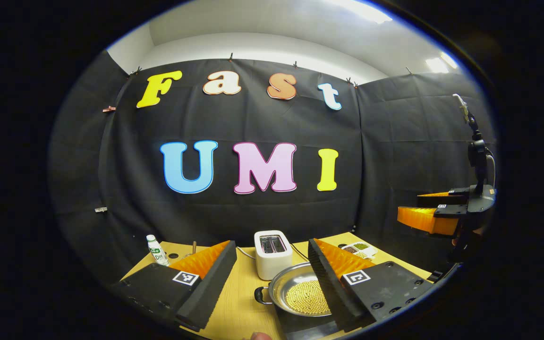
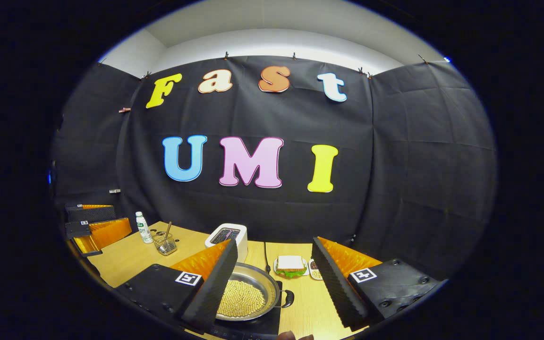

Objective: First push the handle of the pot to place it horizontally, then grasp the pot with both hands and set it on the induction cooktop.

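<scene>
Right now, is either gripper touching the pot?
Apart. In the left gripper view the left gripper is open above the pot; in the right gripper view the right gripper is open, raised clear of it.

The pot (image 2: 246,295) sits on the cooktop (image 2: 253,326), toaster (image 2: 228,238) behind it.

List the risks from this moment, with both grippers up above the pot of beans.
1. The pot is shallow and full of loose beans; a tilted or uneven two-sided grab could spill them onto the table.
2. The toaster stands just behind the pot, so a hard push on the handle could knock the pot into it.
3. The left gripper and right gripper are both open and apart; mistimed closing could slide the pot sideways.
</scene>
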Tool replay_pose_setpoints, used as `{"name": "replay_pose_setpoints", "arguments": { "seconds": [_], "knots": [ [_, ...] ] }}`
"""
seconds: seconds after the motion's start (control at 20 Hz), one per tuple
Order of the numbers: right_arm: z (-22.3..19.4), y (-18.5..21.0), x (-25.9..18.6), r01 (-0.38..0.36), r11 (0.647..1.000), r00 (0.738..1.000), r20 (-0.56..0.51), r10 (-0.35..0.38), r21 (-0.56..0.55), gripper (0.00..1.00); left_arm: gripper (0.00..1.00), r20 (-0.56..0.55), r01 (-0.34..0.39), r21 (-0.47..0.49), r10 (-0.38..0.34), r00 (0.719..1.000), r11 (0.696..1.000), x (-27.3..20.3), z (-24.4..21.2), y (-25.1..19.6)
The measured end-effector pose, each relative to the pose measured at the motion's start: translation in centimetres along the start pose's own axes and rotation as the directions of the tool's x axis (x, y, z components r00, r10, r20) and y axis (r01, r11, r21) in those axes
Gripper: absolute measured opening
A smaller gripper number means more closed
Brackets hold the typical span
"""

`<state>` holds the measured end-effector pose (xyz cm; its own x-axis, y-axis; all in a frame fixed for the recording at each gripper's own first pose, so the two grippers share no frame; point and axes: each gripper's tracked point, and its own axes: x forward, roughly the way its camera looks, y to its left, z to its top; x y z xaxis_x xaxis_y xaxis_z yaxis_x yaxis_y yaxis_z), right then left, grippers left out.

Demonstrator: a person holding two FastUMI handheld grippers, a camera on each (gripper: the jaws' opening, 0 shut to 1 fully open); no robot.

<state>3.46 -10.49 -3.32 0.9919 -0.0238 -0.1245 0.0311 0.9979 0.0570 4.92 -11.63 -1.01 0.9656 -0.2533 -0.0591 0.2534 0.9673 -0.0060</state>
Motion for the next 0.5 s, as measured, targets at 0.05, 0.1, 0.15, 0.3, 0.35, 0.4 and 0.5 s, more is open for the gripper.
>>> {"name": "replay_pose_setpoints", "arguments": {
  "seconds": [0.05, 0.1, 0.15, 0.3, 0.35, 0.4, 0.5],
  "knots": [
    [0.2, 0.1, 0.0, 0.007, 1.000, 1.000, 0.005, -0.007, -0.003, 0.98, 0.95, -0.002, -0.002, 0.003, 0.002, 1.000, 1.000, 0.0, -0.1, 0.2],
    [0.2, 0.1, 0.0, 0.017, 1.000, 1.000, 0.005, -0.017, -0.002, 0.97, 0.95, -0.006, -0.002, 0.006, 0.002, 1.000, 1.000, 0.0, 0.0, 0.3],
    [0.4, 0.3, -0.1, 0.015, 1.000, 1.000, 0.010, -0.015, -0.001, 0.97, 0.95, -0.005, -0.003, 0.009, 0.003, 1.000, 1.000, 0.2, 0.0, 0.3],
    [0.9, 0.9, -0.1, 0.014, 1.000, 0.999, 0.032, -0.014, -0.015, 0.97, 0.97, -0.002, 0.002, 0.009, -0.002, 1.000, 1.000, 0.1, 0.2, 0.2],
    [1.0, 1.0, -0.1, 0.015, 1.000, 0.999, 0.032, -0.014, -0.015, 0.97, 0.97, -0.002, 0.007, 0.009, -0.007, 1.000, 1.000, 0.1, 0.2, 0.0],
    [0.9, 1.0, 0.0, 0.016, 1.000, 0.999, 0.030, -0.015, -0.015, 0.97, 0.95, -0.003, 0.010, 0.011, -0.010, 1.000, 1.000, 0.1, 0.1, 0.0],
    [1.0, 1.3, 0.4, 0.016, 1.000, 0.999, 0.033, -0.015, -0.018, 0.97, 0.95, -0.007, 0.012, 0.014, -0.012, 1.000, 1.000, 0.1, 0.1, 0.0]
  ]
}}
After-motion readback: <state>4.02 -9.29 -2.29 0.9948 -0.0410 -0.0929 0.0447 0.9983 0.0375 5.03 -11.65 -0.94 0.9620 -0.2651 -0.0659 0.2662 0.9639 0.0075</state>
